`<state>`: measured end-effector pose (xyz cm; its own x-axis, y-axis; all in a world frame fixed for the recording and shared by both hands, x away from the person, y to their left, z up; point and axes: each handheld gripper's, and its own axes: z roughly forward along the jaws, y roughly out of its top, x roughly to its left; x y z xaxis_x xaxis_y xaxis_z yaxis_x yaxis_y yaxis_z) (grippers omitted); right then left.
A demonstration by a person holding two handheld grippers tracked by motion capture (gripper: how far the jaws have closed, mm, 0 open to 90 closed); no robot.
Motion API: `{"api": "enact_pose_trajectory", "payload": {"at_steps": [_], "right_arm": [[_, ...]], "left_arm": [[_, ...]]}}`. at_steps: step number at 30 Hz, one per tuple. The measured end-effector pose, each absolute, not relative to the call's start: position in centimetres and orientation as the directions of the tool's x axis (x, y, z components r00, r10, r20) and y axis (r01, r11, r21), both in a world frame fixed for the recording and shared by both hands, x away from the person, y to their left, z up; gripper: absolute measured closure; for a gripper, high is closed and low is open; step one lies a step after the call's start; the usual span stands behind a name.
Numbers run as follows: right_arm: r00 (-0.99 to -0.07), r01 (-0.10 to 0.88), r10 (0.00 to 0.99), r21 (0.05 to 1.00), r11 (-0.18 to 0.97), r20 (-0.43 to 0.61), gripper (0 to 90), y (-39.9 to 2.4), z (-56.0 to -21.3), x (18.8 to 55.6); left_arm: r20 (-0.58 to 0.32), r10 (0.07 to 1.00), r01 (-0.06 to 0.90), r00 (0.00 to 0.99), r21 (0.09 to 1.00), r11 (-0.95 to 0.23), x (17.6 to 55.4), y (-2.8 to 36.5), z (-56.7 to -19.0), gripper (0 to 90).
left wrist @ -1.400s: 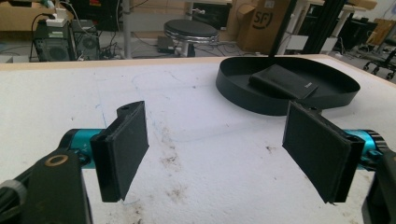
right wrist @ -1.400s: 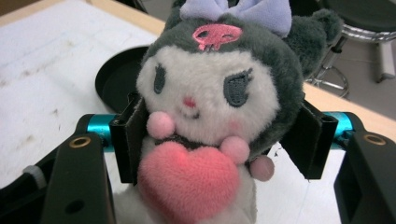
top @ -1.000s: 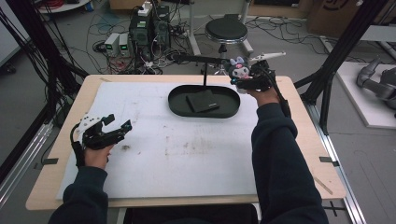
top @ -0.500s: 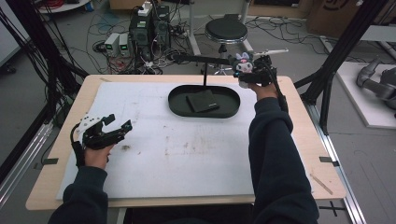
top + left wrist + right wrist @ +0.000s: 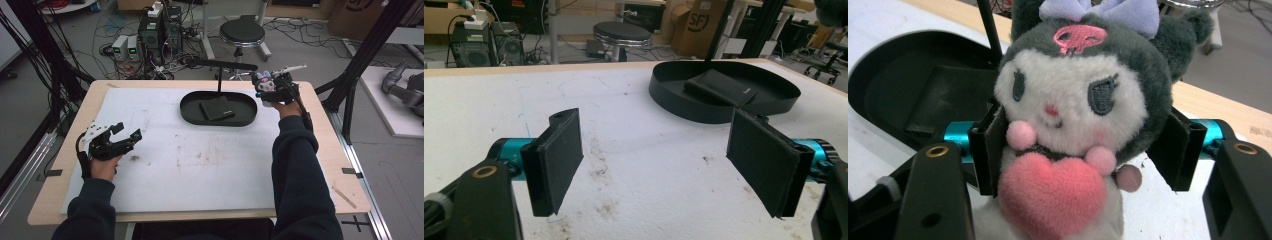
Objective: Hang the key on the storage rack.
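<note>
Right gripper view: the right gripper (image 5: 1083,150) clamps a plush (image 5: 1078,115), its jaws having just closed further, at the tray's (image 5: 187,107) three o'clock. The soft body could slip or drop outside the rim. The left gripper (image 5: 664,165) gapes empty.

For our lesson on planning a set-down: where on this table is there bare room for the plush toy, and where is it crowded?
The white mat is bare between the left gripper and the right sleeve, below the black tray. The tray holds a dark folded item, leaving floor either side. The far right corner is crowded: right gripper, plush toy.
</note>
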<state>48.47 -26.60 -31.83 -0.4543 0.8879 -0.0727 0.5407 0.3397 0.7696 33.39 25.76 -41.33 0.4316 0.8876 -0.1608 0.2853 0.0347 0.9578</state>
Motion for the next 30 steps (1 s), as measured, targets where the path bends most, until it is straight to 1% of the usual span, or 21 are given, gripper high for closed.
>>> {"api": "enact_pose_trajectory", "payload": {"at_steps": [4, 7, 11, 16, 23, 30], "right_arm": [[-0.446, 0.563, 0.893, 0.755, 0.335, -0.064, 34.6, -26.1, -33.1, 48.8], [-0.449, 0.567, 0.889, 0.739, 0.362, -0.09, 34.7, -25.0, -33.9, 49.3], [-0.42, 0.567, 0.902, 0.748, 0.345, -0.098, 34.4, -24.1, -34.5, 49.9], [-0.401, 0.545, 0.91, 0.772, 0.329, -0.105, 27.8, -23.8, -35.0, 50.0], [-0.401, 0.552, 0.91, 0.767, 0.328, -0.1, 24.6, -24.6, -35.0, 49.6], [-0.393, 0.531, 0.914, 0.787, 0.313, -0.098, 24.4, -26.0, -34.0, 48.9]], "left_arm": [[-0.161, 0.888, 0.287, 0.432, 0.957, 0.034, 33.4, 25.7, -41.4, 22.1], [-0.159, 0.889, 0.287, 0.43, 0.957, 0.033, 33.4, 25.7, -41.4, 22.1], [-0.159, 0.889, 0.287, 0.43, 0.957, 0.032, 33.4, 25.7, -41.4, 22.1], [-0.163, 0.887, 0.29, 0.432, 0.956, 0.035, 33.4, 25.8, -41.4, 22.1], [-0.156, 0.888, 0.289, 0.432, 0.957, 0.028, 33.4, 25.7, -41.4, 22.1], [-0.153, 0.889, 0.291, 0.432, 0.957, 0.024, 33.4, 25.6, -41.4, 22.1]]}}
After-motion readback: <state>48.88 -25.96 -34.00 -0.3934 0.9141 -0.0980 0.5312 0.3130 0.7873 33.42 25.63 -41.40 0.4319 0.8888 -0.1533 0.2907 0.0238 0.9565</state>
